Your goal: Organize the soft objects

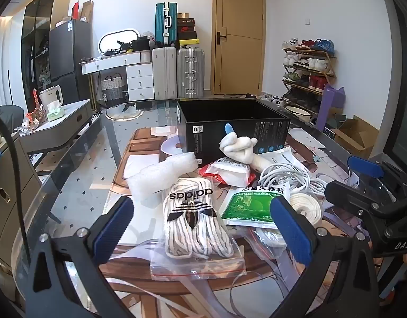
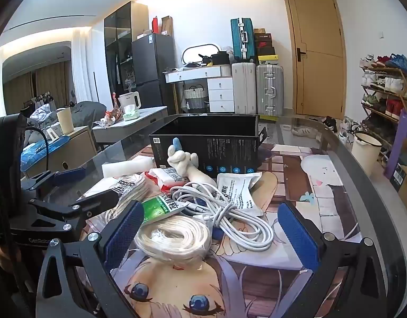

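My left gripper (image 1: 203,228) stood wide open with nothing held, its blue pads either side of the bagged adidas laces (image 1: 194,222) lying on the glass table (image 1: 79,185). My right gripper (image 2: 211,228) gaped just as wide, empty, above the coiled cream rope (image 2: 174,235) and the white cable (image 2: 237,214). Beyond lay the green sachet (image 1: 252,204), the bubble wrap (image 1: 161,176), then the white plush (image 1: 241,147) against the open black box (image 1: 229,124).

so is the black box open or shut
Open: the black box stands upright with no lid, its dark inside showing from above; contents cannot be seen.
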`<state>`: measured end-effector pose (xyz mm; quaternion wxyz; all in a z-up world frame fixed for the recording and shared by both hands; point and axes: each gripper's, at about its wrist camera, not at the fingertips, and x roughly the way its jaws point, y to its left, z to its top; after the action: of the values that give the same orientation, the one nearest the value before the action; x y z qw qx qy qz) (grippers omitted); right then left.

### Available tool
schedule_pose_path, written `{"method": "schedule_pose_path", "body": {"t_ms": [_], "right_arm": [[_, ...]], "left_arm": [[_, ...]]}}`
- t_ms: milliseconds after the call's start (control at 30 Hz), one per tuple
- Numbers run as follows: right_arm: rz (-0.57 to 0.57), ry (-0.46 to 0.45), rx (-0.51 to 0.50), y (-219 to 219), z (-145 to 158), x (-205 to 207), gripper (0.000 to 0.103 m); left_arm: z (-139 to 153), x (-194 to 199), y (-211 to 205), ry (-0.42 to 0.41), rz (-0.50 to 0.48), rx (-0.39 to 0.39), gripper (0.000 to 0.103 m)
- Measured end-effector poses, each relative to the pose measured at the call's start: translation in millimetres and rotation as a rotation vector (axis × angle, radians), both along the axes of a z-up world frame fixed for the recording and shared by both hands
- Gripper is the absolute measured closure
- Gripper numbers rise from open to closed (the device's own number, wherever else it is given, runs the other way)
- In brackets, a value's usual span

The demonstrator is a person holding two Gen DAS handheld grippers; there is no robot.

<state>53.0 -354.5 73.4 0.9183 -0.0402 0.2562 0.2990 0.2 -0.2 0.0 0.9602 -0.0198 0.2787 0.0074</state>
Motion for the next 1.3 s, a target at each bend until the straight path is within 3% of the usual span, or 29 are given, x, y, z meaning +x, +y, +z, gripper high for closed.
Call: {"method": "schedule_pose_path", "body": {"t_ms": [1300], "right_arm": [[0.000,0.009,-0.007,0.2,-0.7,0.4,0.000]], "left_arm": [[-0.8,0.8,-0.9,-0.006,-0.002,-0.012,0.000]]}}
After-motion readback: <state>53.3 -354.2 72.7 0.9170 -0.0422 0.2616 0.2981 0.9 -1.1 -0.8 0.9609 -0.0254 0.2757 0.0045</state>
